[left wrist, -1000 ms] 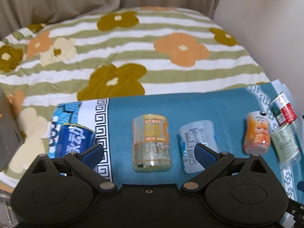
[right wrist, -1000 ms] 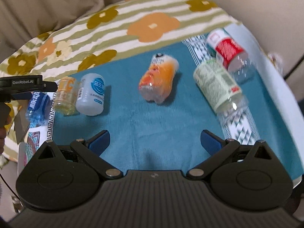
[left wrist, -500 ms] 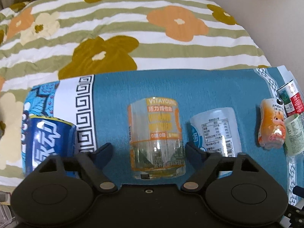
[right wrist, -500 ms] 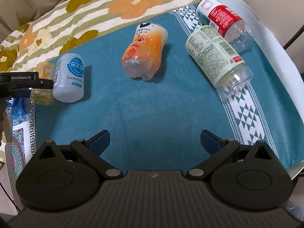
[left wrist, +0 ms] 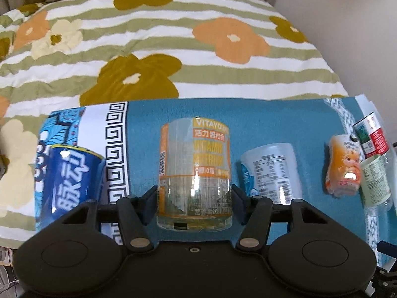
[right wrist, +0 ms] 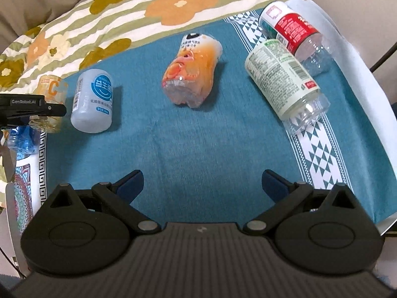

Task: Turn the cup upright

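Left gripper (left wrist: 194,204) jaws clamp the orange cup (left wrist: 194,173) (right gripper (right wrist: 202,182) jaws spread wide).

Orange-labelled clear cup (left wrist: 194,173) on teal cloth (right wrist: 198,136).

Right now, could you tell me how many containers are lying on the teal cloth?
6: blue can far left, clear orange-labelled cup in the left tongs, white bottle, orange bottle, green-labelled bottle, red-labelled bottle.

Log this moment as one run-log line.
left tongs: shut on lying orange-label cup | right tongs: open, above teal cloth | cup not yet upright
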Available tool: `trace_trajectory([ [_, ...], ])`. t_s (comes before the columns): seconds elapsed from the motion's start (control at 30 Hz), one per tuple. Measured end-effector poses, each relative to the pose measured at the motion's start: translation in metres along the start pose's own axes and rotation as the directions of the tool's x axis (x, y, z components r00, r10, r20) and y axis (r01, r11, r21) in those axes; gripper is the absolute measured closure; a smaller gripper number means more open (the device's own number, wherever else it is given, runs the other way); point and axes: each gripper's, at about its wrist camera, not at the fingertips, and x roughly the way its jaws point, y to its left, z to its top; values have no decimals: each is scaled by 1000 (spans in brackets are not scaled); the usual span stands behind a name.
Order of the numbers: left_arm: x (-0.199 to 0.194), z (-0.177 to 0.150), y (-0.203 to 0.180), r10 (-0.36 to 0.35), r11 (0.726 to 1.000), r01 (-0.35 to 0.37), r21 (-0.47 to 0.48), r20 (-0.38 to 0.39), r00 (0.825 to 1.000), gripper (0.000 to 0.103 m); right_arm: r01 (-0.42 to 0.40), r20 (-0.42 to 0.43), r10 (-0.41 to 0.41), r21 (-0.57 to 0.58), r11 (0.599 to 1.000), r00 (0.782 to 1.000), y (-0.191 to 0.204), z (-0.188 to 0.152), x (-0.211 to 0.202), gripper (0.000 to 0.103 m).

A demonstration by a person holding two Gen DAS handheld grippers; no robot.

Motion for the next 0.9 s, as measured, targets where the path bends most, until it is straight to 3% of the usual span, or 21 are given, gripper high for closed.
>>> trace_trajectory([
  [0.5, -79, -63, -57, 35, 993, -22, -113, 115, 993, 40, -74, 88, 89, -161, 984, 992, -41, -3, -48, 0],
  [0.7, -77, -99, -104, 30, 989, -14, -146, 112, 993, 40, -99, 79, 119, -220, 971, 990, -75, -15, -54, 0],
  [0.9, -51, -128, -149, 9, 990, 1, -142, 74, 997, 40, -98, 60, 117, -265, 959, 991, -107, -27, -49, 0],
])
